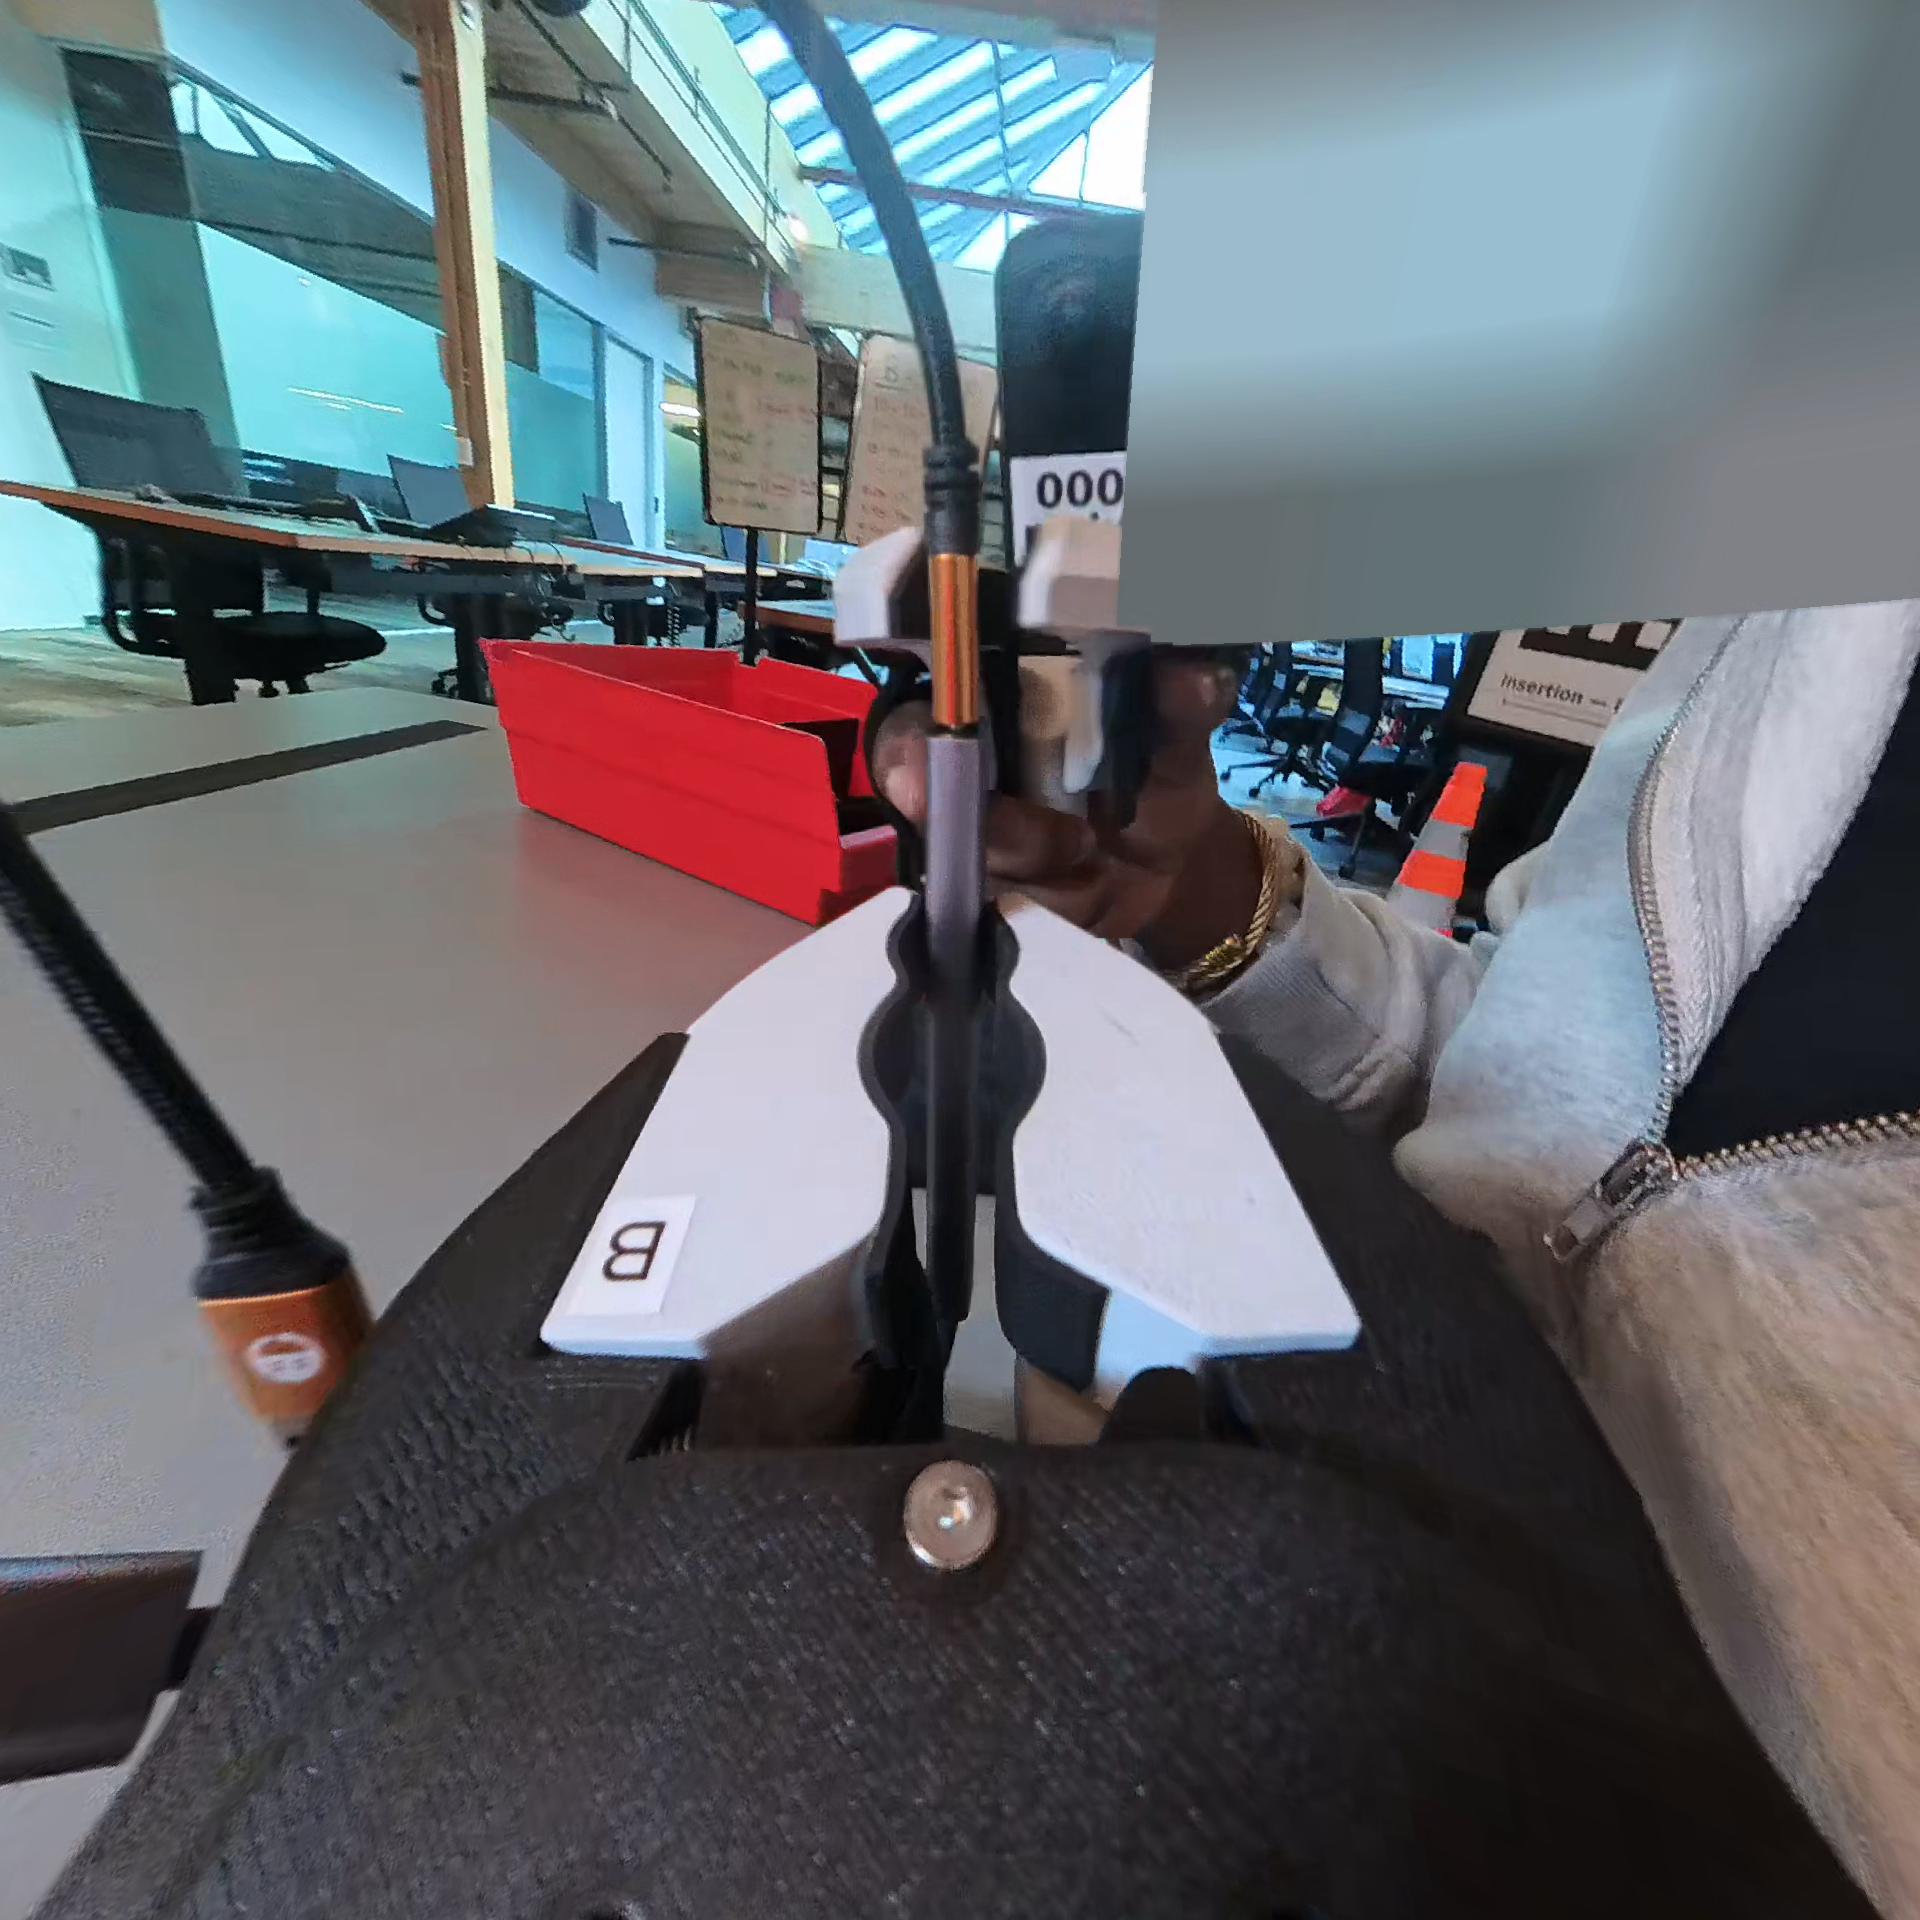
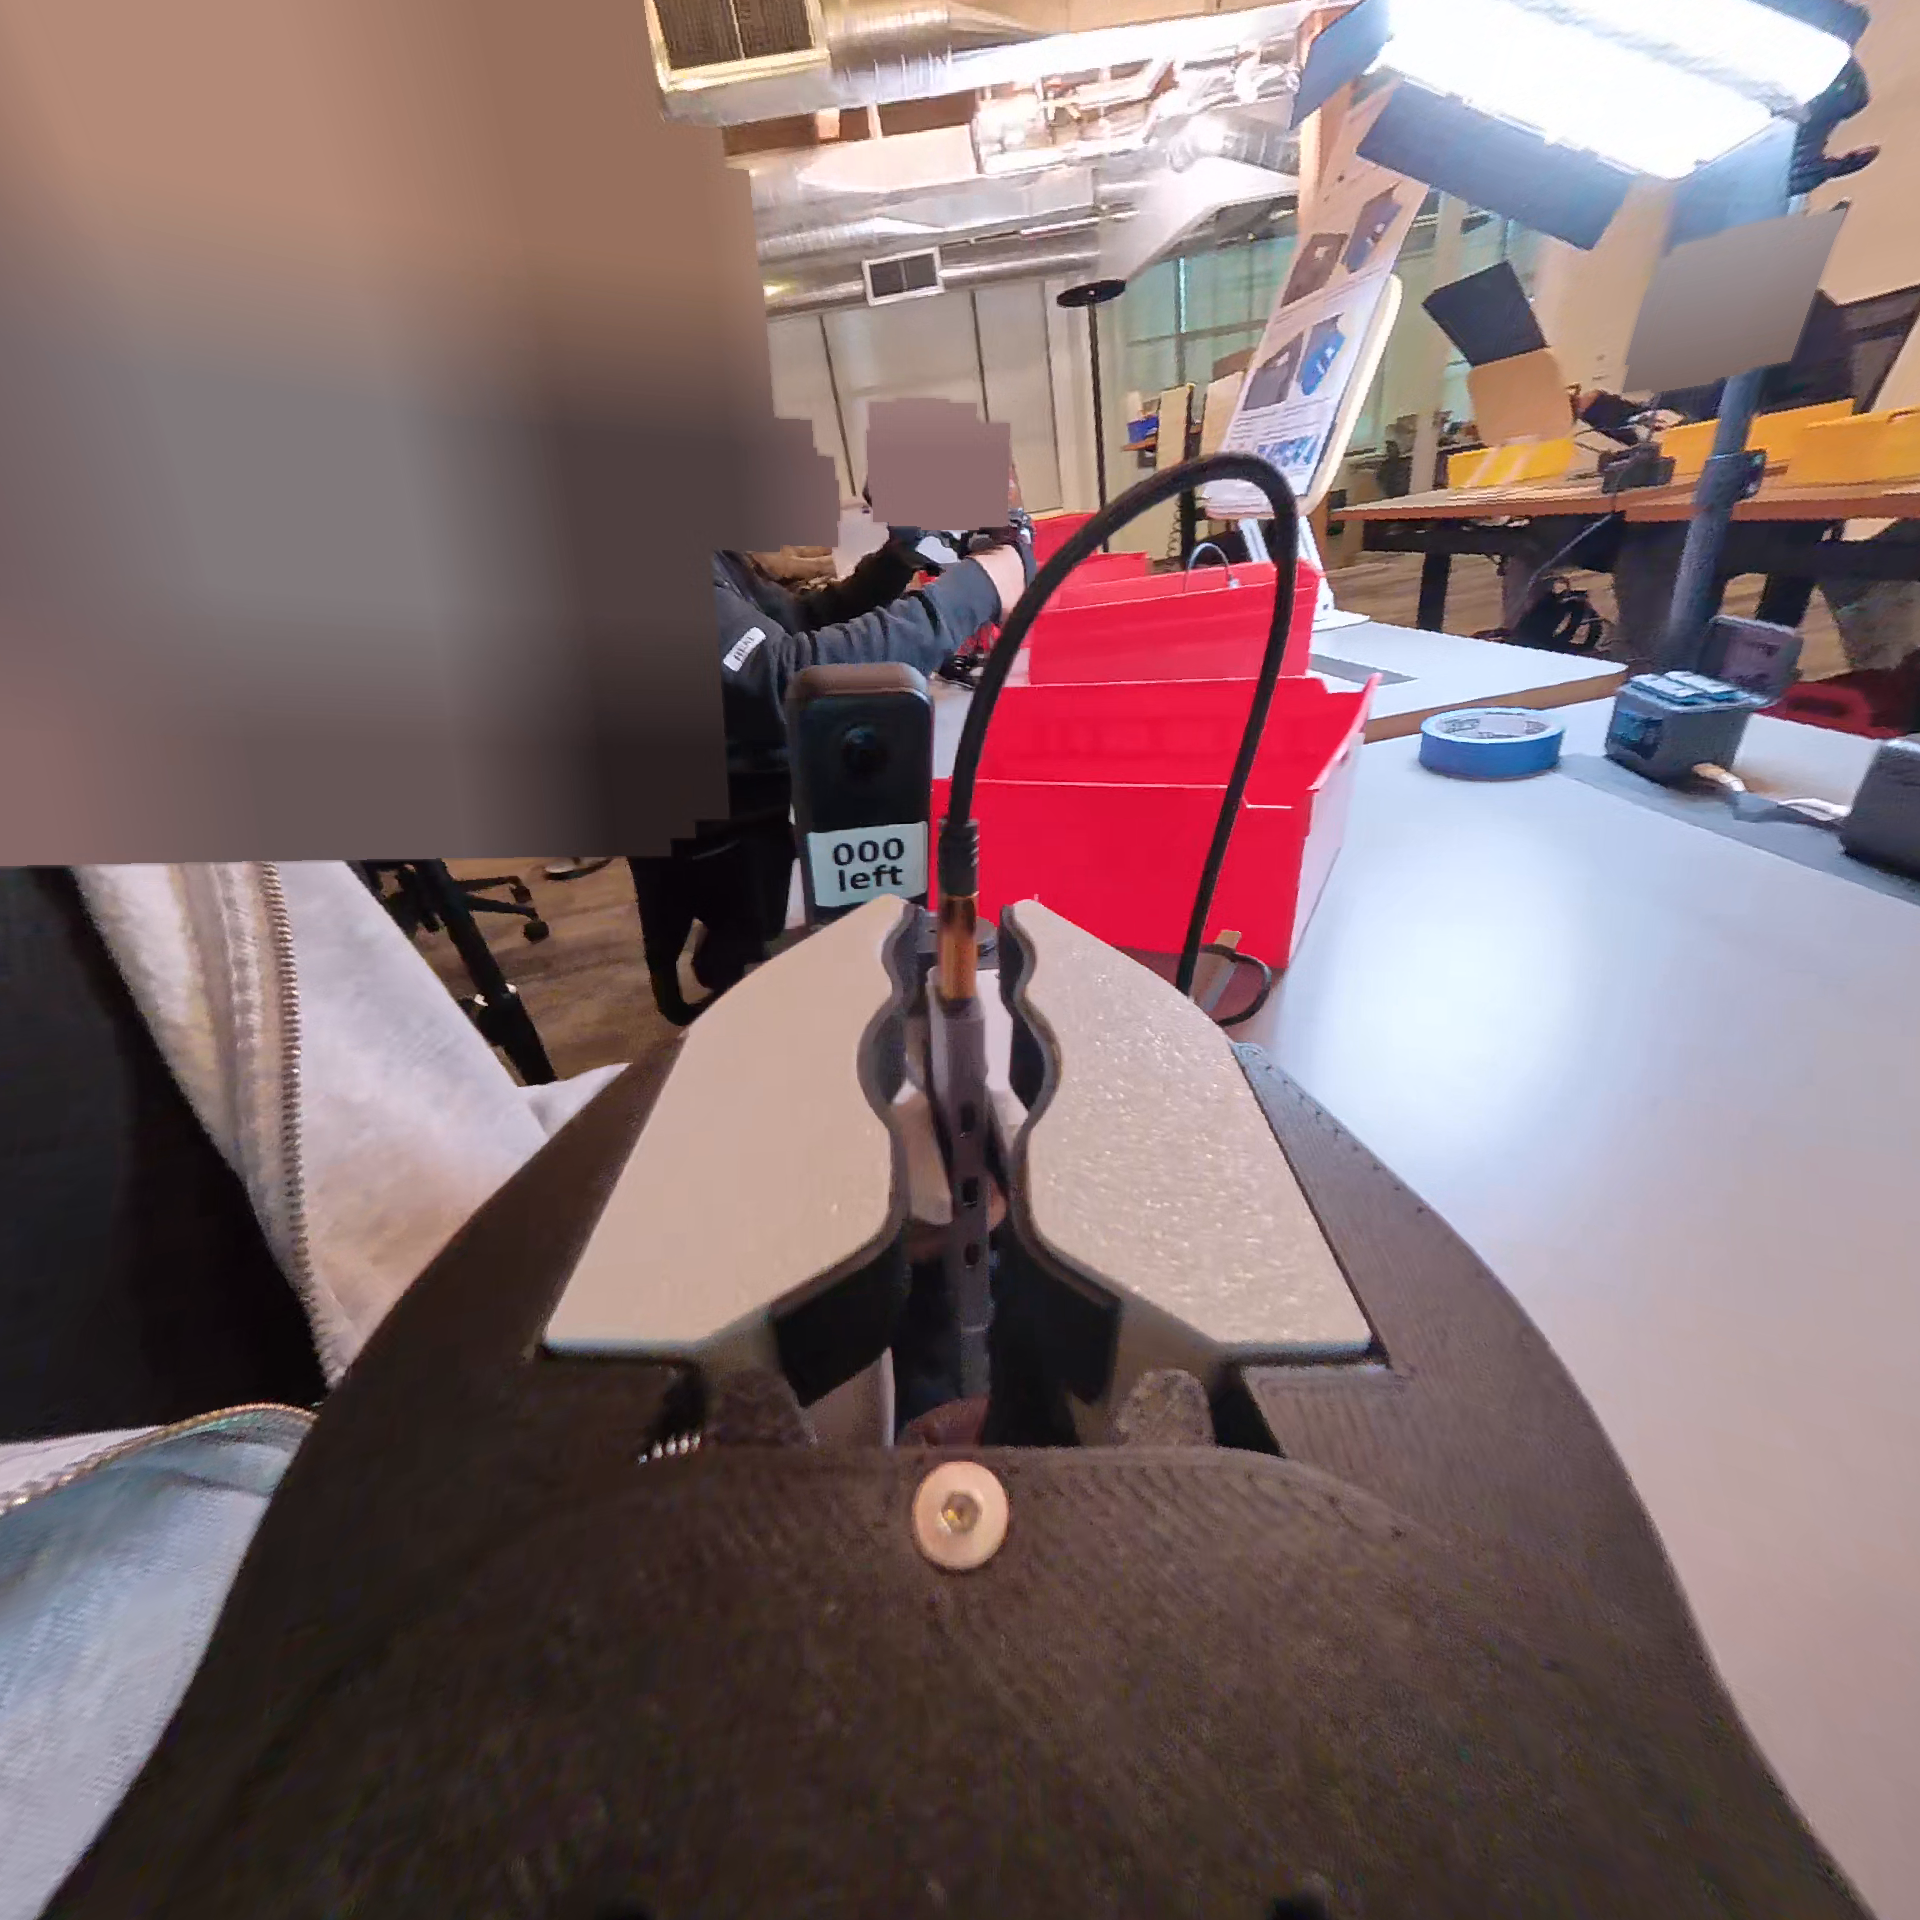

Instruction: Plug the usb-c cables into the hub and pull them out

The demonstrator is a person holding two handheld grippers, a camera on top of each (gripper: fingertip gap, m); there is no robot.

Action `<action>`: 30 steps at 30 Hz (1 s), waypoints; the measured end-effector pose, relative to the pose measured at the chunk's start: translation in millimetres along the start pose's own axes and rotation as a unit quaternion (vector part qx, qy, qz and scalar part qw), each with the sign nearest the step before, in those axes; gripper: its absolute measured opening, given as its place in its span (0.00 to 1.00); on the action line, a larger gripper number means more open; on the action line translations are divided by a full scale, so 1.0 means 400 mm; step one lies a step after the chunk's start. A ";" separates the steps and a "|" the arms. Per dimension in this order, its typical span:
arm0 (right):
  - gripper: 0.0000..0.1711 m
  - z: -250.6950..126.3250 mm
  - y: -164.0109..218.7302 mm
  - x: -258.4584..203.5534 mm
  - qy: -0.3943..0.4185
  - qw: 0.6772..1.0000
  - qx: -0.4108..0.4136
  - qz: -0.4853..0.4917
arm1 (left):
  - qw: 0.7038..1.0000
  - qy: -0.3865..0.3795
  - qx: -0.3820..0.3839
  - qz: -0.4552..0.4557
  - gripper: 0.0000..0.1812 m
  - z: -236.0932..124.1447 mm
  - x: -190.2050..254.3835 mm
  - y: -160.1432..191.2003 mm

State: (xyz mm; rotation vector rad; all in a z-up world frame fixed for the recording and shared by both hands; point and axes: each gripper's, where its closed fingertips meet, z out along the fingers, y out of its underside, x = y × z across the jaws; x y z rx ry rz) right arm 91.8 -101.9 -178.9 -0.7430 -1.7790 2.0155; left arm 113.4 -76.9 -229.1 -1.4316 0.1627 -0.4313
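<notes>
Hub (image 1: 951, 831) and plug (image 1: 953, 634) lay on one line, and the coming move turned on that line. The slim grey hub was seen edge-on, its long axis running straight forward out of the left tongs (image 1: 951, 909), which were clamped on its flat sides. At its far end sat a copper-coloured plug, seemingly seated in a port, with its black cable (image 1: 914, 312) arching up and away.

The right tongs (image 2: 958, 920) faced the left ones from the opposite side and stood narrow astride the plug. The left wrist view showed a gap on one side, so they looked not yet closed on it. They were the nearer pair to the plug, so a pull would likely have to run straight back along the hub's axis while the left tongs held firm.

A second cable's orange connector (image 1: 275, 1340) hung loose at the left. Everything was held in the air above a pale grey surface (image 1: 364, 987), which carried a red bin (image 1: 665, 748) and a blue tape roll (image 2: 1491, 743). Around it was an open workspace with desks, chairs, a traffic cone (image 1: 1439, 842) and a bright light panel (image 2: 1590, 94) overhead.
</notes>
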 end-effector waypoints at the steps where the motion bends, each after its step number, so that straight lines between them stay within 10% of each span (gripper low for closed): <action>1: 0.06 0.001 0.002 -0.002 0.002 1.000 -0.002 -0.010 | 1.000 0.005 -0.008 0.004 0.06 0.004 0.005 0.005; 30: 0.04 -0.020 -0.032 -0.002 0.062 0.996 0.042 -0.047 | 0.999 0.009 0.029 0.021 0.06 -0.001 0.020 -0.022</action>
